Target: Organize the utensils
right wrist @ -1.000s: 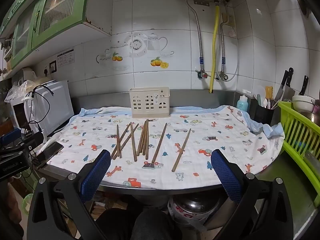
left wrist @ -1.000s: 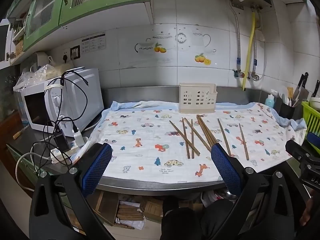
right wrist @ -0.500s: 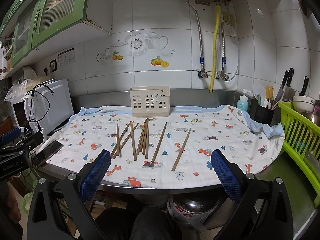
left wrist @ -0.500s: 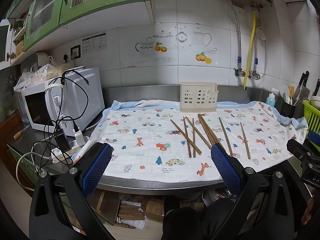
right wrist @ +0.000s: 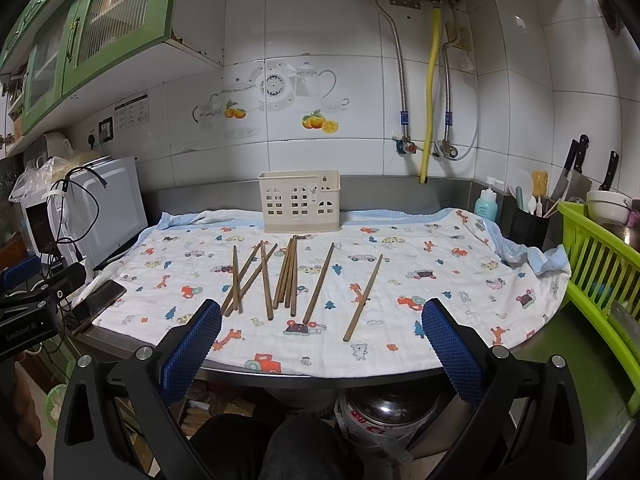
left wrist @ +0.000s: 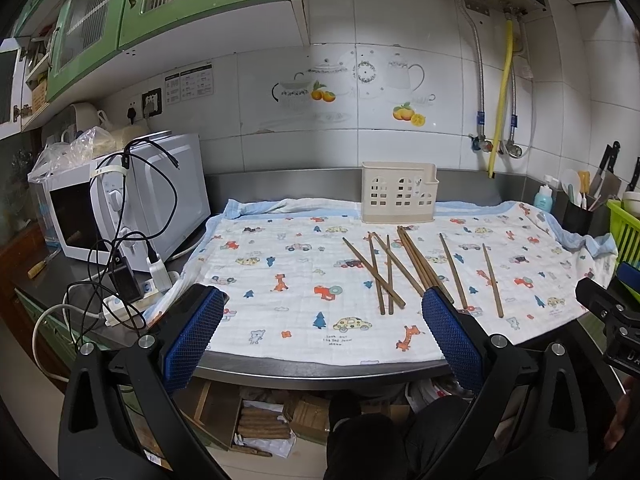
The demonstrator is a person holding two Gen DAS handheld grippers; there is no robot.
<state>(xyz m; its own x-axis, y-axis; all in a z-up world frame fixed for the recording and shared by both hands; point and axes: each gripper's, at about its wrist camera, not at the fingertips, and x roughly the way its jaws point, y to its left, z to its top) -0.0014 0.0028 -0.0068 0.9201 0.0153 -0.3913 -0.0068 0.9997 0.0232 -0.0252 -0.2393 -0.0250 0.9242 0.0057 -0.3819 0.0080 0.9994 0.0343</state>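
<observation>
Several brown wooden chopsticks (left wrist: 416, 266) lie scattered on a cartoon-print cloth (left wrist: 288, 280); they also show in the right wrist view (right wrist: 290, 278). A cream perforated utensil holder (left wrist: 398, 198) stands upright behind them at the back wall, also in the right wrist view (right wrist: 300, 200). My left gripper (left wrist: 322, 332) is open and empty, held before the counter's front edge, left of the chopsticks. My right gripper (right wrist: 320, 336) is open and empty, at the front edge just short of the chopsticks' near ends.
A white microwave (left wrist: 120, 208) with tangled cables (left wrist: 132, 272) stands at the left. A green dish rack (right wrist: 600, 264) and a black pot of utensils (right wrist: 528, 224) with knives stand at the right. A phone (right wrist: 98, 300) lies by the cloth's left edge.
Both grippers have moved slightly forward toward the counter, so the cloth and chopsticks appear a little nearer. Both stay open and empty.
</observation>
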